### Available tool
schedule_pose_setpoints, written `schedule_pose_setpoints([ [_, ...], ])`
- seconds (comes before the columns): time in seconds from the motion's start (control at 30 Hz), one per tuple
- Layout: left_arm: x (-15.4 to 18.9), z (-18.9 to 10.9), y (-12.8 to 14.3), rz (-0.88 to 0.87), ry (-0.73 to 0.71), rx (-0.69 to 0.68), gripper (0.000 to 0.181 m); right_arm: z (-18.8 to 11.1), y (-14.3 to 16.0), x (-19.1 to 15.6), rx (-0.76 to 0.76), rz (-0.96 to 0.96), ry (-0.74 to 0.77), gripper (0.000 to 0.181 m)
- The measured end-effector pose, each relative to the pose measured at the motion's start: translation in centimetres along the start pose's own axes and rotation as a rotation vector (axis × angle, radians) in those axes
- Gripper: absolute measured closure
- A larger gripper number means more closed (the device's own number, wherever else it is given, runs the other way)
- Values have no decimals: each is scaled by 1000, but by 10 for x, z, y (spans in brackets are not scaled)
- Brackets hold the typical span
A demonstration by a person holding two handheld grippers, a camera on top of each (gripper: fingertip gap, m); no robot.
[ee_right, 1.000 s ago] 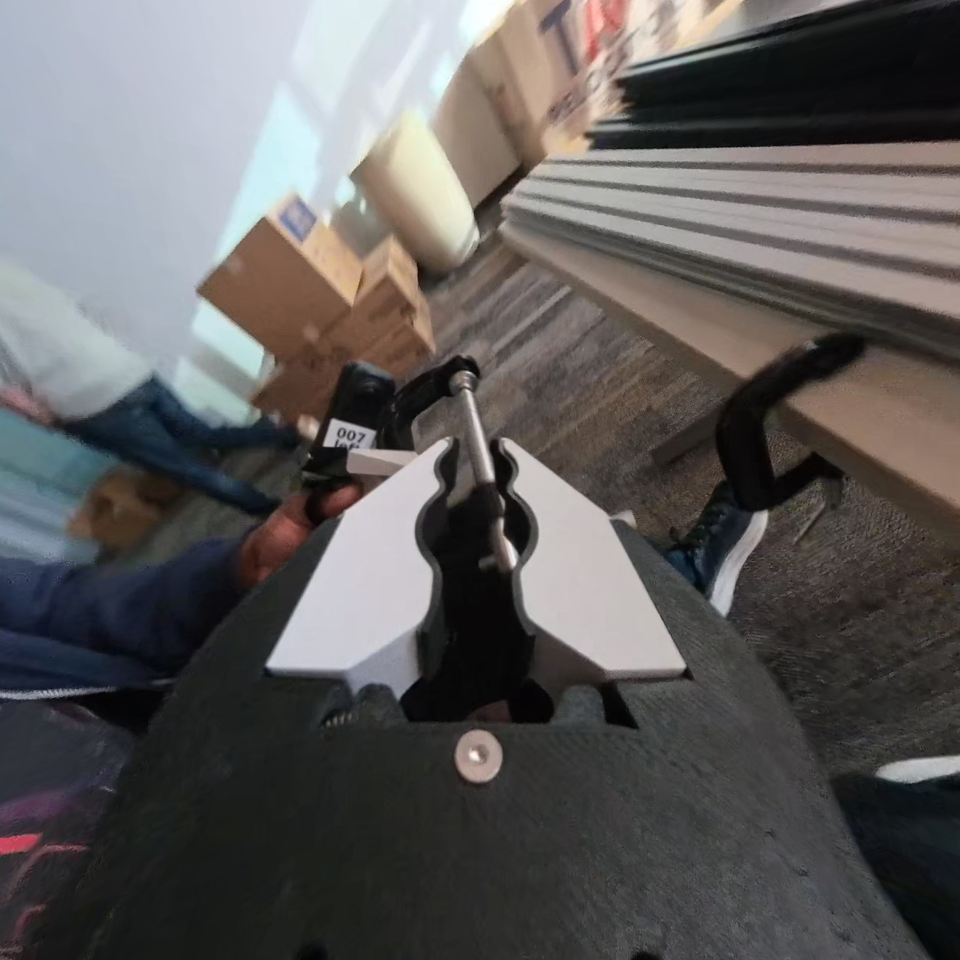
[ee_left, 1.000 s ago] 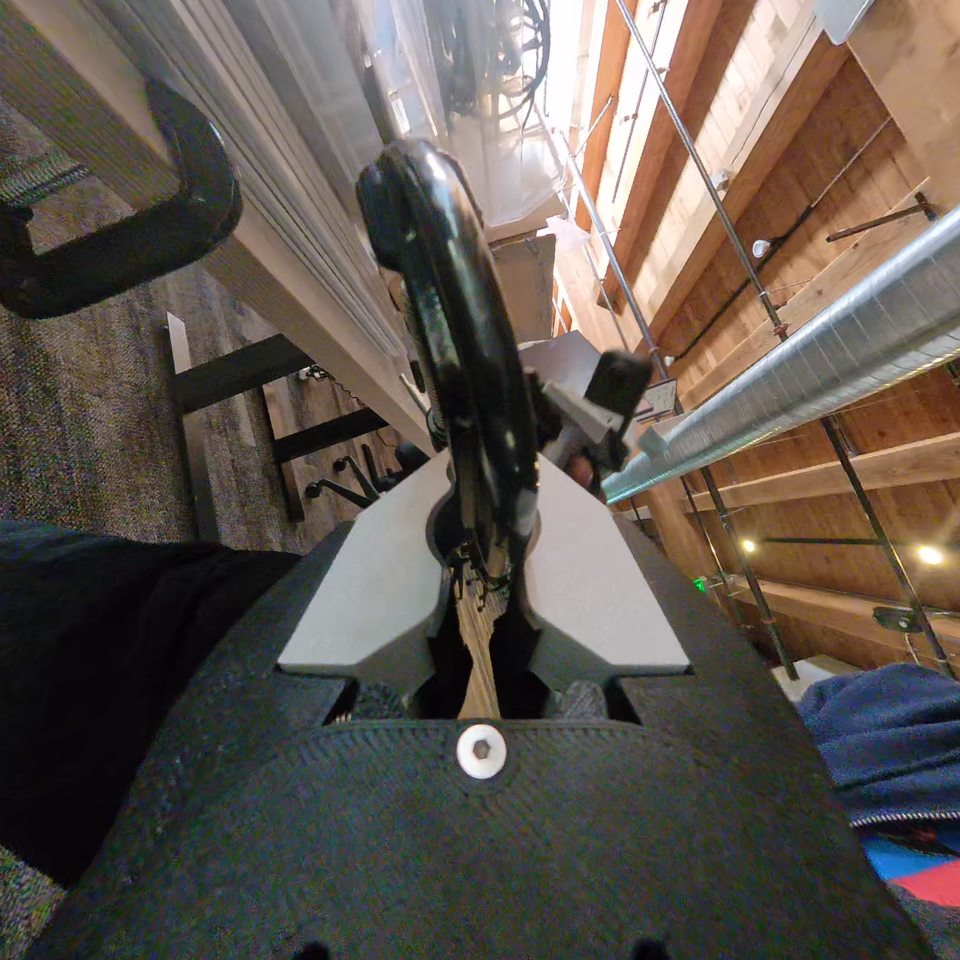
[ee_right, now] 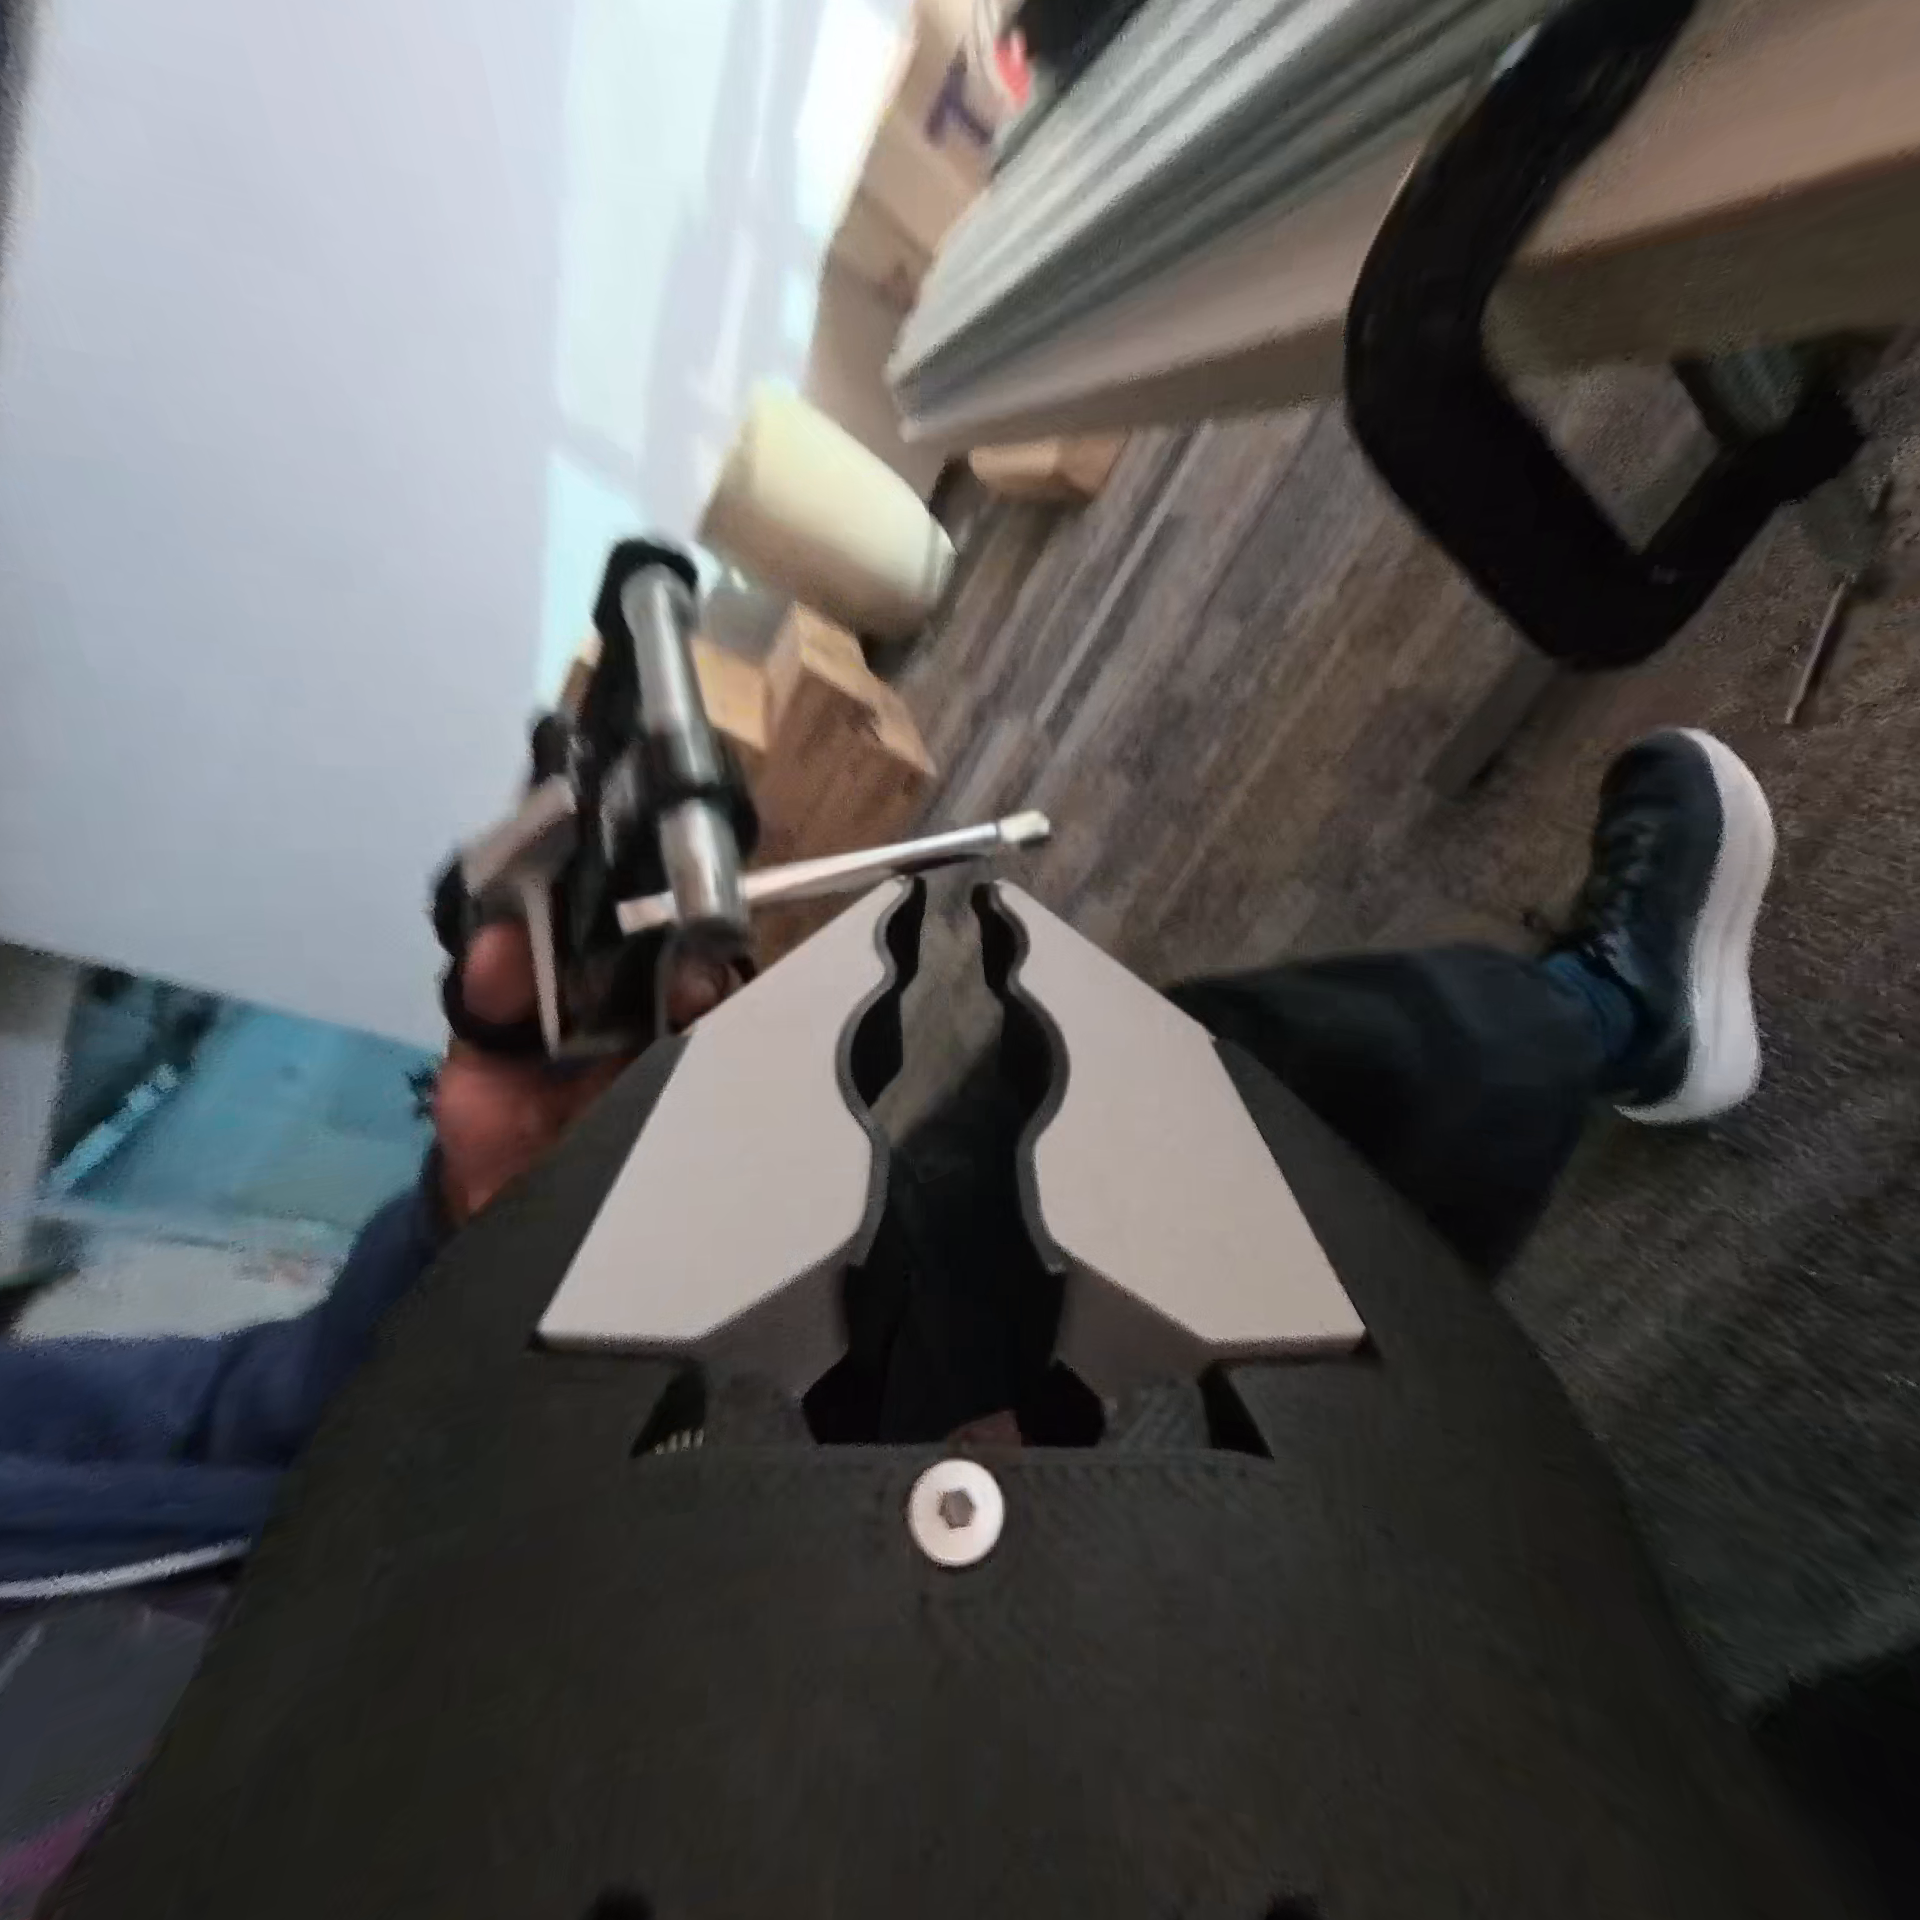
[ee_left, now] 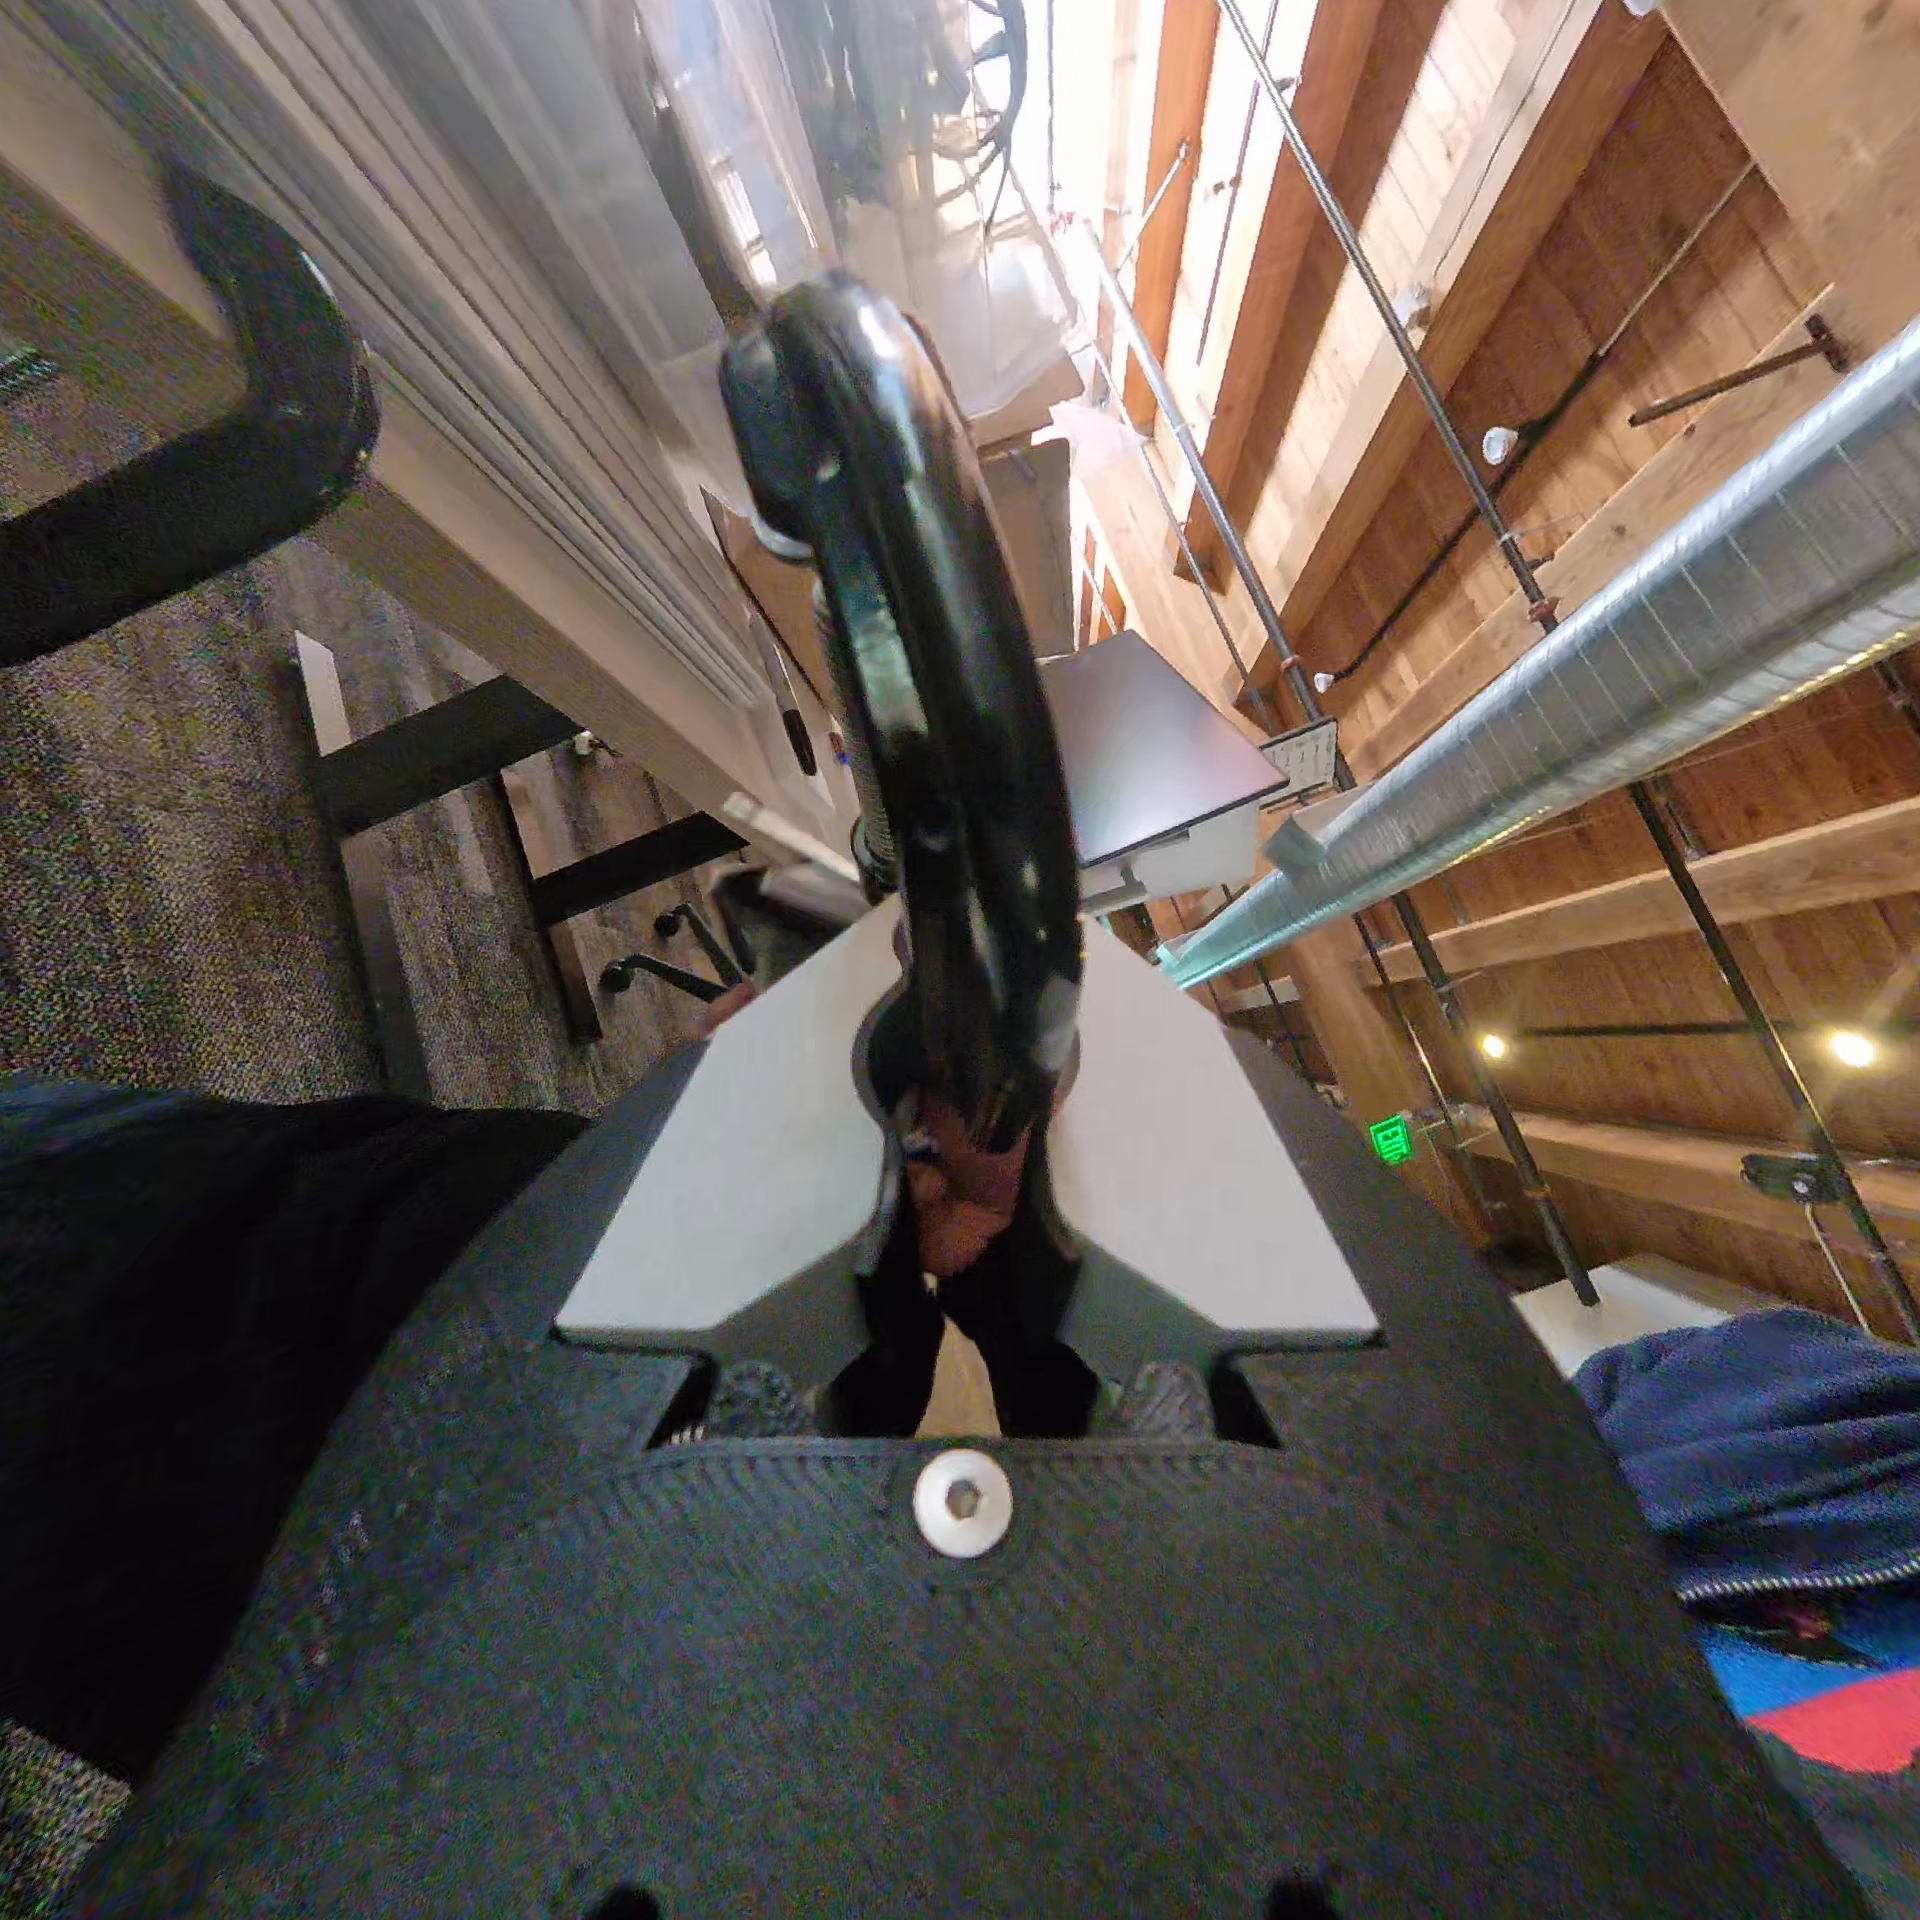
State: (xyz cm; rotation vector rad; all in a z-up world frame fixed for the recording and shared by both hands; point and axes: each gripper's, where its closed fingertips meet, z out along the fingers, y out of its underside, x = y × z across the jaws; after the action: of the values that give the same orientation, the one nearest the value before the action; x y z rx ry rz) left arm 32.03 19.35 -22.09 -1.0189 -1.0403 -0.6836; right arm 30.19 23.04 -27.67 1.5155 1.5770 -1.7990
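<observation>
Workshop-like loft — exposed timber ceiling (ee_left: 1558, 343), metal duct (ee_left: 1621, 665), cardboard boxes (ee_right: 831, 717).

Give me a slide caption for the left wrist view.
Left claw shut on a black C-clamp, beside a table edge.

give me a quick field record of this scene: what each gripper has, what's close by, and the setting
left gripper: jaws shut on the black metal C-clamp frame
right gripper: jaws narrowly apart, empty, tips just below the silver sliding handle bar
held clamp in the right wrist view: silver screw points up and away, bar crosses it
second black C-clamp: fastened on the pale wooden tabletop edge
floor: grey carpet, cardboard boxes
person: dark shoe with white sole
overhead: silver duct, wooden ceiling beams
</observation>
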Motion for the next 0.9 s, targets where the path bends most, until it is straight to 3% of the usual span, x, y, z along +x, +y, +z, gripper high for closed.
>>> schedule_pose_setpoints([
  [0.13, 6, -3, -4, -15, 34, 10, 161, -11, -30, -27, 115, -10, -123, 179],
  [0.3, -2, -5, -2, 20, -30, -27, 162, -28, -47, -65, 212, -45, -309, 178],
  [0.4, -3, -5, -3, 5, -31, -12, 162, -17, -13, -86, 43, -103, -362, 176],
  [0.5, -1, -5, -5, 12, -26, 0, 162, 1, 33, -75, -147, -191, -246, 181],
  [0.57, 4, -6, -7, 7, -8, 0, 162, 7, 39, -54, -156, -173, -141, 179],
  [0.73, 15, -5, -5, 13, 27, -16, 162, 5, 10, -7, -38, -75, -1, 176],
  [0.9, 18, -6, -2, 20, 35, -45, 162, -17, -41, -51, 180, -81, -178, 179],
])
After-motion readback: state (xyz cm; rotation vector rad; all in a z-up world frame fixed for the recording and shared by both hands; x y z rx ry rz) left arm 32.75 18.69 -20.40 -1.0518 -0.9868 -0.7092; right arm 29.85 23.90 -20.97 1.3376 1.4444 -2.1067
